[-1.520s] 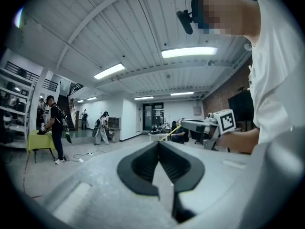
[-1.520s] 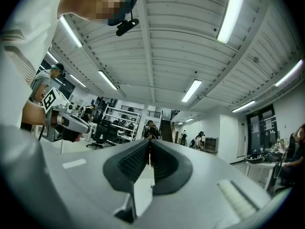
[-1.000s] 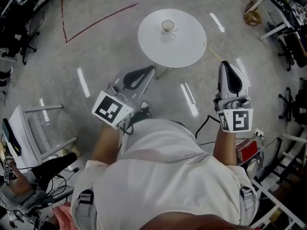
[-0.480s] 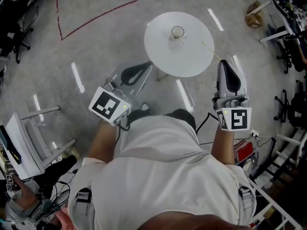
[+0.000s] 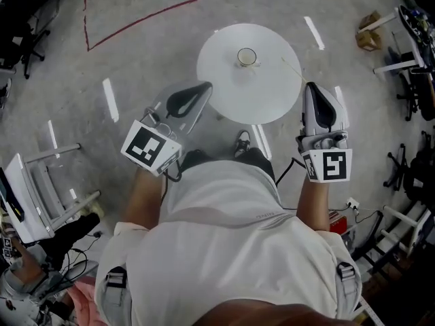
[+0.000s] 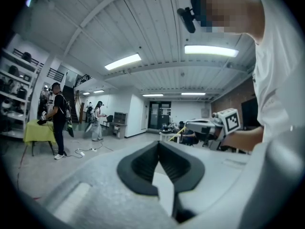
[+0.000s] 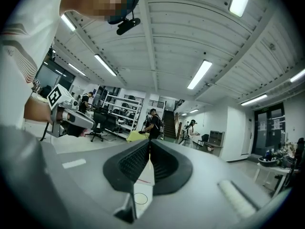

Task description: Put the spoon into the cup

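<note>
A small cup (image 5: 247,57) stands near the middle of the round white table (image 5: 231,90) in the head view. A thin pale stick (image 5: 293,69), perhaps the spoon, lies near the table's right edge. My left gripper (image 5: 206,85) hangs over the table's near left rim, well short of the cup. My right gripper (image 5: 310,86) hovers just off the right rim, close to the stick's near end. Both are shut and hold nothing; the jaws meet at the tips in the left gripper view (image 6: 158,142) and the right gripper view (image 7: 149,142).
A red tape line (image 5: 139,20) crosses the grey floor at the back left. A white rack (image 5: 30,189) stands at the left, office chairs (image 5: 418,39) and cables at the right. People (image 6: 58,120) stand far off by shelves.
The person has walked up to the table, which now lies right by both gripper tips. Both grippers have stayed shut and empty.
</note>
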